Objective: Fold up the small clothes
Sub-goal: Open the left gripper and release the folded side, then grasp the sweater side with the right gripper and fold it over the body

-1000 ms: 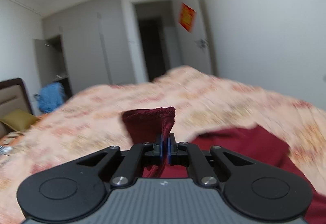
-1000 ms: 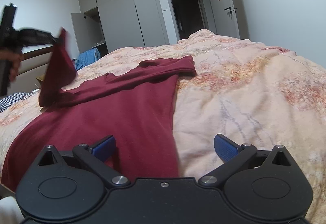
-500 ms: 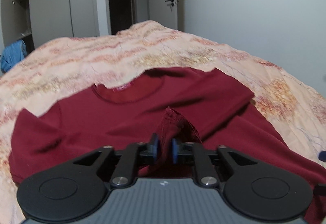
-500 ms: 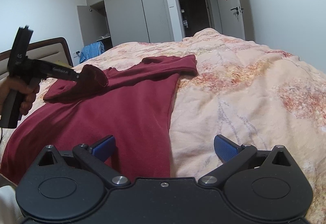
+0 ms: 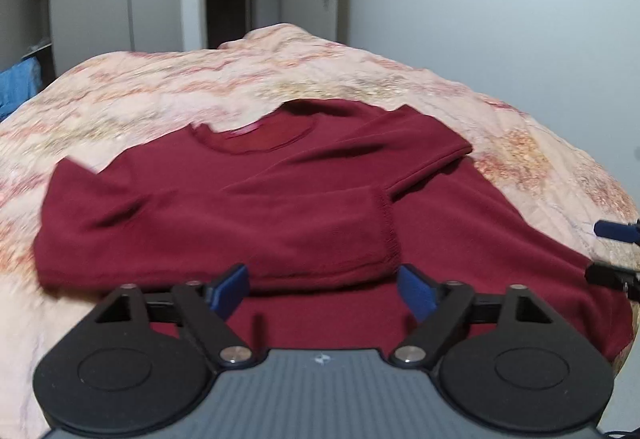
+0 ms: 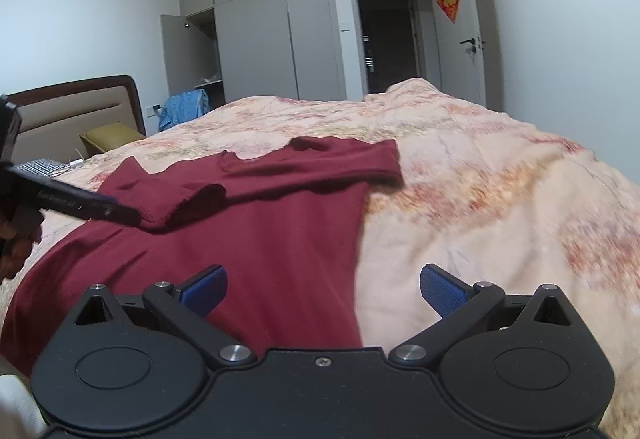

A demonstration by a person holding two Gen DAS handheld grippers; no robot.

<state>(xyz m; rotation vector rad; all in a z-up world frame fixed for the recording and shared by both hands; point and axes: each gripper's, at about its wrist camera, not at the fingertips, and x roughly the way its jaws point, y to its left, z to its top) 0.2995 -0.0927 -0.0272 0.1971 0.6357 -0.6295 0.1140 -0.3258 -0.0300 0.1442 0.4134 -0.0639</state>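
Jaws of the left gripper (image 5: 323, 289) had just been opening and stood wide apart with nothing between the blue pads. A second earlier they were pinched on the cuff (image 5: 386, 229) and held it up in the air; half a second earlier the cuff was low over the chest, the grip loosening. Just beyond the pads, the left sleeve (image 5: 224, 223) lay across the body of the maroon top (image 5: 480, 223), its cuff resting free near the middle. That sleeve fold looked finished, by my reading.

Jaws of the right gripper (image 6: 322, 289) were also apart and empty, hovering over the top's right edge where it met the quilt (image 6: 500, 207).

Farther off, the right sleeve (image 6: 344, 165) was already folded in below the collar (image 5: 256, 137), so both sleeves seemed done and a fold of the body was probably due next. The garment lay flat on the bed, collar away from the person. Beyond were the wardrobe (image 6: 272, 39) and a dark doorway (image 6: 386, 39).
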